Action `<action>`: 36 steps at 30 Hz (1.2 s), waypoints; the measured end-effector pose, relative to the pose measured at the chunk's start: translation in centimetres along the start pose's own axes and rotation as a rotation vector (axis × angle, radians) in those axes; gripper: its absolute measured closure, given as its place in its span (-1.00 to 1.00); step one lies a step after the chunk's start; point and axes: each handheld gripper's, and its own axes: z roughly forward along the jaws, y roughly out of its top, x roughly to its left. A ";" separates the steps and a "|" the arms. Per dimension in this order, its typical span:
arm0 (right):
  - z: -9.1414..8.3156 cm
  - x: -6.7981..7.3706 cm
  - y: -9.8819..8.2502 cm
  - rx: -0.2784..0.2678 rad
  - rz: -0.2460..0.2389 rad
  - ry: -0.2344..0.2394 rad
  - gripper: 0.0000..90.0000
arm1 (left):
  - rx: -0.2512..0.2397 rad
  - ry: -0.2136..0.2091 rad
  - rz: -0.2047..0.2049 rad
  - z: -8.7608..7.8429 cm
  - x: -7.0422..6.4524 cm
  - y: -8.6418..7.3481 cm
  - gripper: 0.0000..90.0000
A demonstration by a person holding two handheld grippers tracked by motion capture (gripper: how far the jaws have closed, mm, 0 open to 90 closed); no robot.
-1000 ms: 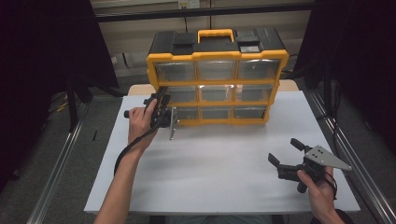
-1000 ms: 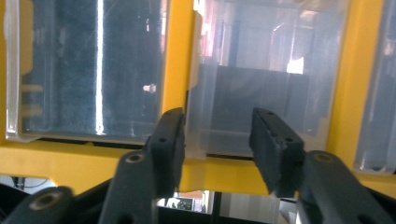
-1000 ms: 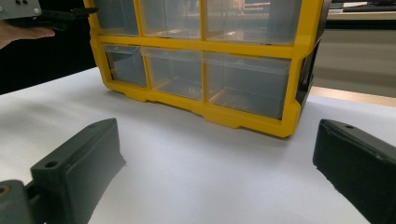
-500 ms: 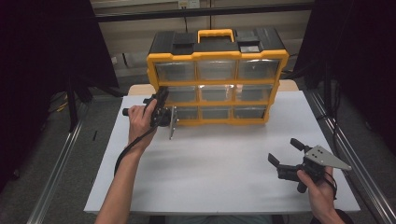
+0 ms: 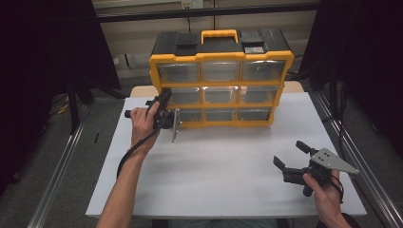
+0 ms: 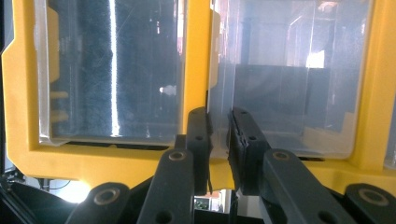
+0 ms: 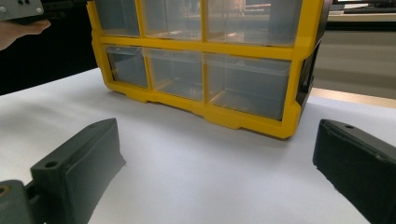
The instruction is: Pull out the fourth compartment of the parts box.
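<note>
Each hand carries a black gripper. The left gripper (image 5: 164,114) trails a black cable. The right gripper (image 5: 297,159) bears a grey three-cornered plate; its jaws are matt black with round screw holes. Forearms are bare.

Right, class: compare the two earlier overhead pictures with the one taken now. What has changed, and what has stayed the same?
The left gripper has just been closing its jaws at the front of the yellow drawer cabinet; they now pinch the edge of a clear drawer beside the yellow divider. Neither hand has shifted. The right gripper is as wide open as before above the white table, and every drawer is shut as it was.
</note>
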 end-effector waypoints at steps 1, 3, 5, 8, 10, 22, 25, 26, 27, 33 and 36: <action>0.0 0.0 0.0 0.003 -0.002 0.000 -0.98 | -0.002 0.002 -0.002 0.0 0.0 0.0 0.77; -0.1 0.0 0.0 0.002 -0.001 -0.001 -0.98 | -0.002 0.003 -0.003 -0.1 0.0 0.0 0.77; -0.1 0.0 0.0 -0.001 0.001 -0.006 -0.98 | -0.010 0.001 0.004 -0.1 0.1 0.0 0.77; -0.1 0.0 0.0 0.003 0.000 -0.005 -0.98 | -0.014 0.010 0.010 -0.1 0.1 0.0 0.77; -0.1 0.0 0.0 0.003 0.002 -0.004 -0.98 | -0.009 0.010 0.009 -0.2 0.1 0.0 0.76; -0.2 0.0 0.0 -0.001 0.000 -0.012 -0.98 | -0.022 0.016 0.014 -0.7 0.1 0.0 0.77; -0.2 0.0 0.0 -0.001 -0.002 -0.012 -0.98 | -0.020 0.012 0.000 -0.8 0.0 0.0 0.77; -0.2 0.0 0.0 0.000 0.000 -0.013 -0.98 | -0.041 0.024 0.002 -0.6 0.0 0.0 0.77; -0.2 0.0 0.0 -0.001 -0.001 -0.013 -0.98 | -0.011 0.005 0.007 -0.9 0.1 0.1 0.77; -0.2 0.0 0.0 -0.002 -0.003 -0.010 -0.98 | -0.015 0.012 0.003 -1.1 0.0 0.2 0.77; -0.2 0.0 0.0 -0.003 -0.003 -0.013 -0.98 | -0.012 0.010 0.013 -1.3 0.1 0.2 0.77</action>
